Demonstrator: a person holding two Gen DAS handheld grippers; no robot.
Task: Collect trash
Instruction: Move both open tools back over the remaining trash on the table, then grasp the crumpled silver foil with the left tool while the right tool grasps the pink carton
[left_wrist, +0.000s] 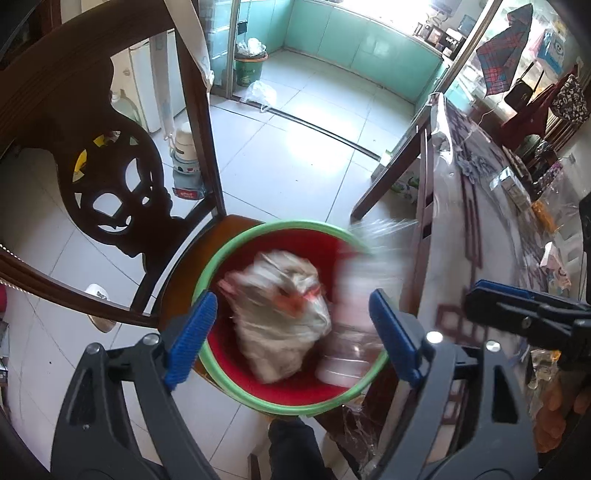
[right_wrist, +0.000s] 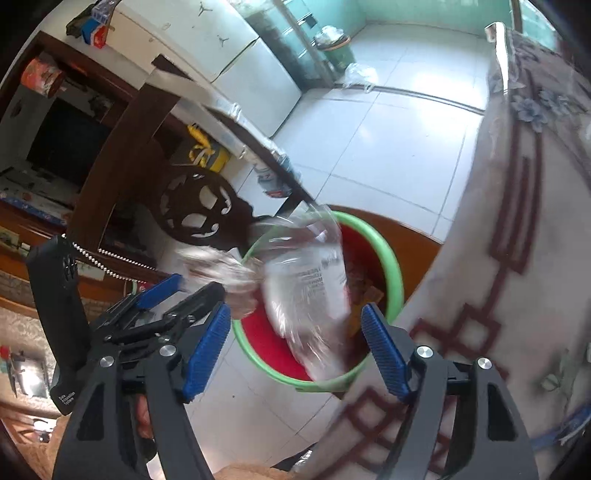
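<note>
- White floor tiles (left_wrist: 295, 155) shine under me, and green cupboards (left_wrist: 369, 48) stand at the far wall.
- I see a dark wooden chair (left_wrist: 110, 177) with a carved back. Its brown seat (left_wrist: 236, 225) holds a bin.
- That bin (left_wrist: 258, 230) is red inside with a green rim. It sits just beside a table with a patterned cloth (right_wrist: 517, 258).
- My left claw (left_wrist: 291, 328) hangs over the bin. Its blue pads (left_wrist: 192, 339) are spread wide and touch nothing.
- Between those pads I see a crumpled white bag (left_wrist: 280, 317) with a bit of orange. It is blurry and is inside the bin's ring.
- My right claw (right_wrist: 295, 343) is over the bin too. It is let go, with its blue fingers (right_wrist: 384, 350) far apart.
- A clear plastic bottle (right_wrist: 314, 295) is between those fingers but no pad touches it. It is tilted and blurry, with its low end inside the bin's rim (right_wrist: 391, 266).
- From the left camera the bottle (left_wrist: 351, 332) is at the right side of the bin, next to the bag.
- Far away, another green bin (left_wrist: 249, 64) stands by the cupboards with a clear bag (left_wrist: 258, 92) on the floor near it.
</note>
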